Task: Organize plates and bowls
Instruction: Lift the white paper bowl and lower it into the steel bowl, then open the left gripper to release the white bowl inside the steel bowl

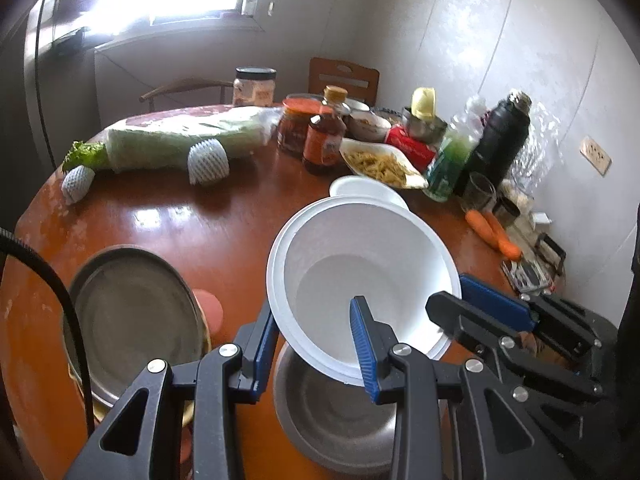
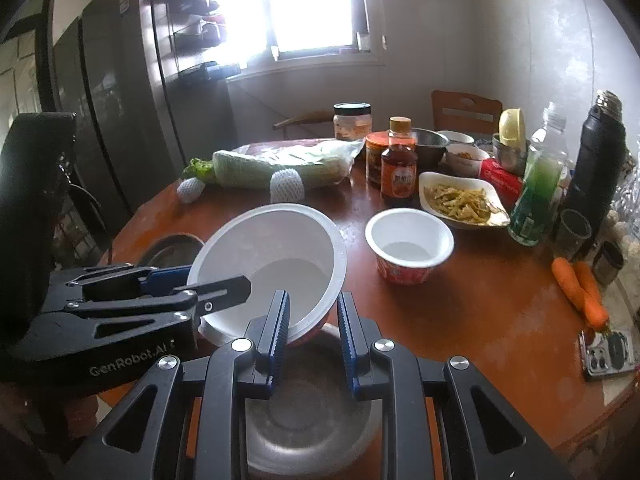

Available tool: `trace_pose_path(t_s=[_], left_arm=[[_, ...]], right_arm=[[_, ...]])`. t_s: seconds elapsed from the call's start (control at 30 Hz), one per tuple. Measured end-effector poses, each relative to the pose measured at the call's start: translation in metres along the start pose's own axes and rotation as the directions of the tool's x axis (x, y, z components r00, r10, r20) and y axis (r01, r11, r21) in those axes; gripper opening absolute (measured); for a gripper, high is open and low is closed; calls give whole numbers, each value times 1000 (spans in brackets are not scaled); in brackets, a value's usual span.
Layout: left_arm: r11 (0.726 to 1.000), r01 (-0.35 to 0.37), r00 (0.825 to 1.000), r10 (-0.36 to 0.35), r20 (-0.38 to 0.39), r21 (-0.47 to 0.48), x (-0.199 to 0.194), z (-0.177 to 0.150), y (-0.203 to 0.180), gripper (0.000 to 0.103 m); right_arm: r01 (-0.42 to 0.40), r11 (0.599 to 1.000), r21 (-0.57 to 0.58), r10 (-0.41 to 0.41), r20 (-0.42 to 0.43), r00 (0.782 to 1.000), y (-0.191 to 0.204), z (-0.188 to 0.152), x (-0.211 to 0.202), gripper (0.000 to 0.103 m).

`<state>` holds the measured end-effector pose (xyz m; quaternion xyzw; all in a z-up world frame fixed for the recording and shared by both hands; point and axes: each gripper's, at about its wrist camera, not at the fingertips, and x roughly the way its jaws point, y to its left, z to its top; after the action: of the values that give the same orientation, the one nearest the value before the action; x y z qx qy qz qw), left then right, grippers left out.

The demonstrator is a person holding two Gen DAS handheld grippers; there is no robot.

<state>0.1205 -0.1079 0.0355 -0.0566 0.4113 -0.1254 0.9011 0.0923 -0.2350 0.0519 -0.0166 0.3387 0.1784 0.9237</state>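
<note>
Both grippers pinch the rim of the large white paper bowl [image 2: 272, 264], left gripper [image 1: 316, 344] and right gripper [image 2: 312, 320] on opposite sides. It hangs tilted, directly above the steel bowl [image 2: 308, 412]; the small paper bowl [image 2: 408, 244] sits farther right.

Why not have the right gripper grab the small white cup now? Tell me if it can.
Probably not yet. The right gripper is shut on the big white bowl's rim, shared with the left gripper. The path to the small cup looks clear otherwise.
</note>
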Motion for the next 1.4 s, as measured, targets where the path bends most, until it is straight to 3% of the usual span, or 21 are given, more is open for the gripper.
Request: trace_pose_path(t_s=[0.7, 1.4], left_arm=[[999, -10, 996, 14, -86, 40, 9, -54, -22, 36], [999, -21, 989, 26, -149, 35, 28, -66, -19, 36]], right_arm=[[1, 1000, -8, -2, -66, 998, -7, -48, -14, 26], [1, 1000, 21, 2, -127, 992, -11, -64, 5, 27]])
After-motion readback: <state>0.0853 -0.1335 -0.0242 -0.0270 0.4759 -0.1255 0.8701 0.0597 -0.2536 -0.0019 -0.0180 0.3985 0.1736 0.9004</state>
